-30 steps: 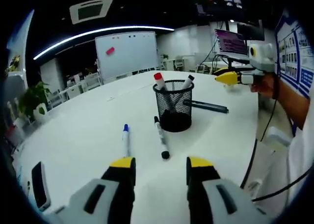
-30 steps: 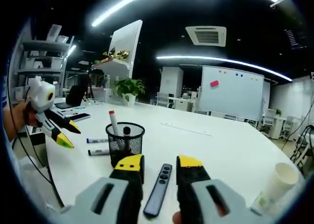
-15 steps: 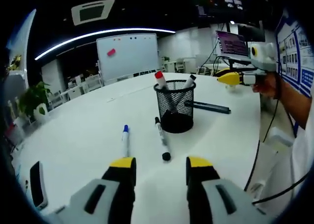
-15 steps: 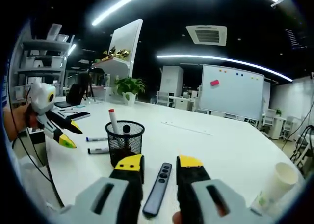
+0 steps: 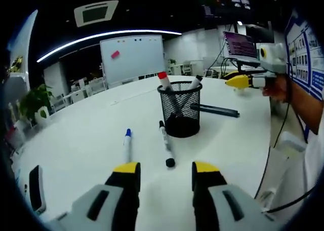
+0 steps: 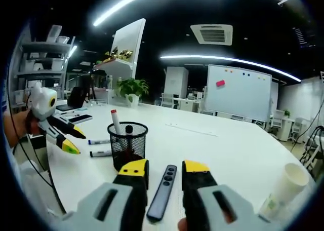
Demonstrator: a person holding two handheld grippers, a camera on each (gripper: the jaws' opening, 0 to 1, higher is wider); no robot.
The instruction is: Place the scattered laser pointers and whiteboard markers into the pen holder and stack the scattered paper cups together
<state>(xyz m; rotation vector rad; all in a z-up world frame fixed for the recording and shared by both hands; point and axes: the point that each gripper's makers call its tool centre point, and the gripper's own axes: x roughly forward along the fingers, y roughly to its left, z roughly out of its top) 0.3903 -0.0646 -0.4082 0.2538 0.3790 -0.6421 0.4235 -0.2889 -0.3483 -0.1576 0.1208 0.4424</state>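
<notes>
The mesh pen holder [image 5: 179,108] stands upright out on the white surface [image 5: 76,140], and it already carries two markers: a red-capped marker [image 5: 164,80] leaning to its left side and a black-capped marker [image 5: 194,82] leaning right. So part of the job looks done.

Still loose, just near of the holder, lie a black marker [image 5: 164,142] and, to its left, a blue-capped marker [image 5: 127,142], both flat on the surface and apart from each other. Beyond the holder on the right lies a long dark pointer [image 5: 215,110]. In the right gripper view a slim dark laser pointer with buttons [image 6: 162,192] lies flat in line with the gap of the right tool [image 6: 165,170], whose jaws stand apart and empty, not touching it as far as I can judge. The left tool [image 5: 165,169] is likewise spread and holding nothing, aimed at the two loose markers.

A paper cup [image 6: 284,188] lies tipped at the far right edge of the right gripper view; I cannot tell whether it is one cup or several nested. A dark phone-like slab [image 5: 35,188] rests at the near left.

My reckoning: about four pens left to go in, and the cups not yet gathered.
</notes>
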